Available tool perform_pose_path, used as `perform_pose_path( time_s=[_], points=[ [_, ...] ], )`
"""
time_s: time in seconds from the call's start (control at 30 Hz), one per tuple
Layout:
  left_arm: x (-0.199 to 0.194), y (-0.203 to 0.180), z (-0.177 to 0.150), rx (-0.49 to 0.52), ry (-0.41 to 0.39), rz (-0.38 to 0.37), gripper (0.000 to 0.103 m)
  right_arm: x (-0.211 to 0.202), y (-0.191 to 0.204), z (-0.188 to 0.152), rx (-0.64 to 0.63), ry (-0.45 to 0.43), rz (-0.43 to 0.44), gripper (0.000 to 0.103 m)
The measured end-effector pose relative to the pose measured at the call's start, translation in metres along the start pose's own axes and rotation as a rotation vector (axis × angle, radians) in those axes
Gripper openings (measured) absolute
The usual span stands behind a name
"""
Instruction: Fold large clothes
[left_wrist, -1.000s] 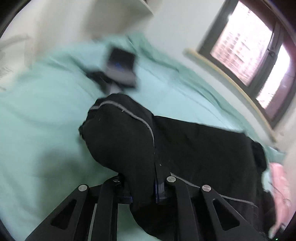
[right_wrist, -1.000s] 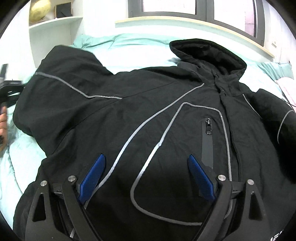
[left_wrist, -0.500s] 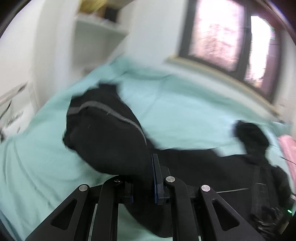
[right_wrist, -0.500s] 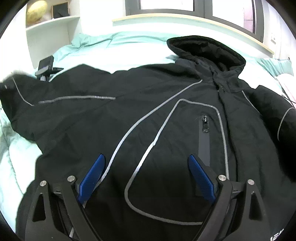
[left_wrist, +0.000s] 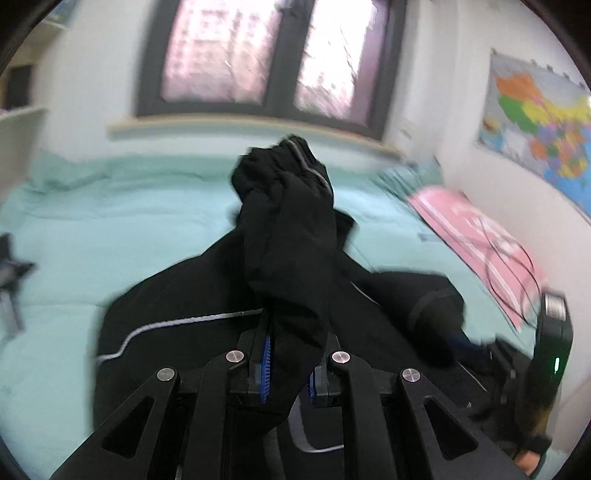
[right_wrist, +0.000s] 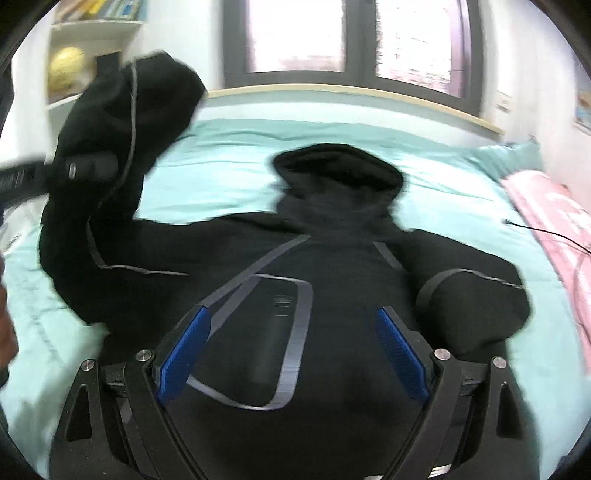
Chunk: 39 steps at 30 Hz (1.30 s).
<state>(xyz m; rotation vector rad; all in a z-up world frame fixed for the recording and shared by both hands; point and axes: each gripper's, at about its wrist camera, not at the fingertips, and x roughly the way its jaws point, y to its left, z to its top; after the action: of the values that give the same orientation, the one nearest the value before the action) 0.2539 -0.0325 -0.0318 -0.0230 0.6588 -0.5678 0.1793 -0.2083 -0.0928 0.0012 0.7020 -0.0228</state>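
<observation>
— Which step is in hand?
— A sleeve (left_wrist: 291, 236) of the black jacket (right_wrist: 332, 280), spread on the bed (right_wrist: 229, 162), is clamped in the left tool (left_wrist: 290, 363) and held lifted; the right tool (right_wrist: 291, 352) hangs released over the chest.
— And next?
— Judged: the sleeve is to be laid rightward across the body, then let go.

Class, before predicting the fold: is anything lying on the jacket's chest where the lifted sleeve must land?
Nothing visible. The left gripper holds the sleeve raised beside the jacket, and the chest is bare; the open right gripper hovers above it.
</observation>
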Motion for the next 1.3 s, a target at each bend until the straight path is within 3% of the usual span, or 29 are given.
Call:
perform_pose_path(
  time_s=[0.1,0.17,0.23,0.33,0.4,0.47,0.57,0.6,0.7,0.77,0.83,1.03,1.1,1.2,1.23,1.3],
  points=[
    [0.068,-0.021,-0.026,-0.005,0.162,-0.059,0.017,0.019,-0.047,-0.004,0.071,0.064,-0.016,0.092],
    [0.111,-0.033,-0.052,-0.006,0.277,-0.058,0.019,0.034,-0.077,-0.006,0.118,0.094,-0.007,0.089],
    [0.135,-0.035,-0.073,-0.04,0.336,-0.047,0.019,0.044,-0.091,-0.007,0.126,0.109,0.038,0.089],
    [0.13,-0.032,-0.082,-0.068,0.311,-0.061,0.024,0.057,-0.092,-0.003,0.091,0.135,0.07,0.089],
    [0.123,-0.028,-0.082,-0.084,0.307,-0.083,0.041,0.06,-0.09,-0.003,0.08,0.142,0.087,0.089],
    [0.117,-0.026,-0.081,-0.101,0.303,-0.082,0.051,0.059,-0.087,-0.003,0.082,0.14,0.145,0.089],
    [0.12,-0.03,-0.08,-0.101,0.32,-0.063,0.052,0.076,-0.094,-0.004,0.102,0.194,0.156,0.086],
    [0.12,-0.033,-0.081,-0.093,0.325,-0.052,0.052,0.084,-0.102,-0.005,0.116,0.217,0.135,0.086],
    [0.124,-0.046,-0.081,-0.061,0.33,-0.022,0.052,0.093,-0.127,-0.006,0.124,0.25,-0.078,0.066],
    [0.123,-0.053,-0.079,-0.053,0.319,-0.018,0.052,0.09,-0.149,-0.008,0.155,0.239,-0.157,0.065],
    [0.122,-0.057,-0.077,-0.06,0.302,-0.034,0.052,0.08,-0.181,-0.012,0.19,0.205,-0.301,0.066],
    [0.128,-0.074,-0.075,-0.077,0.304,-0.148,0.058,0.072,-0.25,-0.025,0.348,0.222,-0.358,0.066],
    [0.129,-0.078,-0.081,-0.048,0.339,-0.167,0.066,0.075,-0.256,-0.029,0.376,0.242,-0.345,0.068],
    [0.12,-0.075,-0.085,-0.038,0.357,-0.191,0.066,0.075,-0.245,-0.029,0.335,0.271,-0.322,0.069],
    [0.113,-0.071,-0.083,-0.057,0.348,-0.222,0.066,0.069,-0.24,-0.027,0.327,0.261,-0.307,0.07],
    [0.088,-0.06,-0.074,-0.12,0.315,-0.361,0.066,0.052,-0.226,-0.02,0.329,0.224,-0.236,0.07]
  ],
)
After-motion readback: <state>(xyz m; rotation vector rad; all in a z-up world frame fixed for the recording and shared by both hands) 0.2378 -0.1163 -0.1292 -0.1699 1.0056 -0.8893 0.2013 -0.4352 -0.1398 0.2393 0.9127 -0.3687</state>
